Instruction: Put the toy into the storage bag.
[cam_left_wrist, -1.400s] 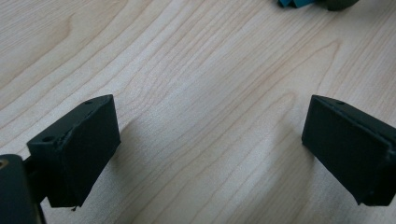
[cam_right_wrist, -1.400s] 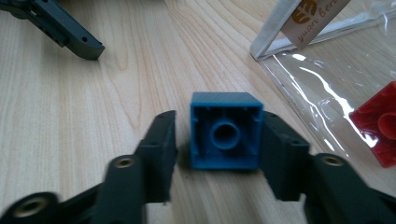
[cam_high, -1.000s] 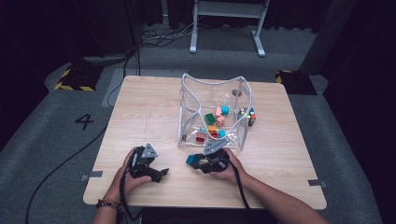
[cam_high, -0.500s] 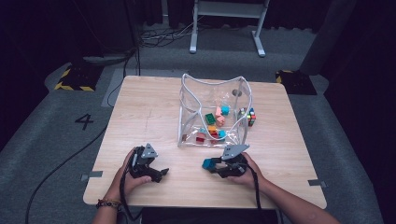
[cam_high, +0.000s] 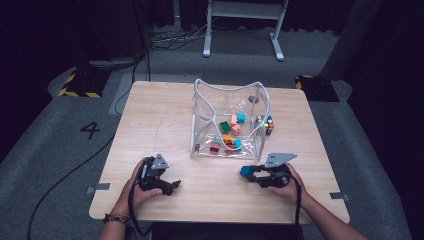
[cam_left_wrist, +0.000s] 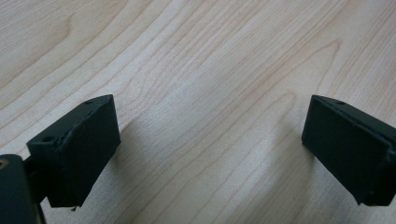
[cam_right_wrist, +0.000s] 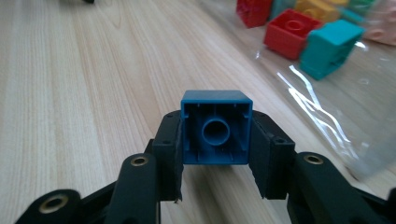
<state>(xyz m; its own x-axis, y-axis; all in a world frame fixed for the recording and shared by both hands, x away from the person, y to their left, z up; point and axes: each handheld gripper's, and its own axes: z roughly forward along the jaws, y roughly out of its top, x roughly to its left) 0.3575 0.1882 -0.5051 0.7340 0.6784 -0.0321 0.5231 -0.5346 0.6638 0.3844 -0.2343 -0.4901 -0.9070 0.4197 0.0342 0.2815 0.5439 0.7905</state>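
Blue block (cam_right_wrist: 216, 127) out of the bag, pinched in the right gripper (cam_high: 252, 172)!

It hangs just above the table (cam_high: 165, 115), in front of the clear bag (cam_high: 227, 120) of blocks. Left gripper (cam_high: 167, 186) waits, jaws wide apart, empty. Next, I'd say: set it down flat and release.

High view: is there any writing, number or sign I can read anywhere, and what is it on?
"4": a dark number marked on the grey floor left of the table.
Yellow and black striped markings, with no words, lie on the floor at the table's far left corner; a similar one lies at the far right.
Nothing readable on the toy bricks, the clear bag or the grippers.
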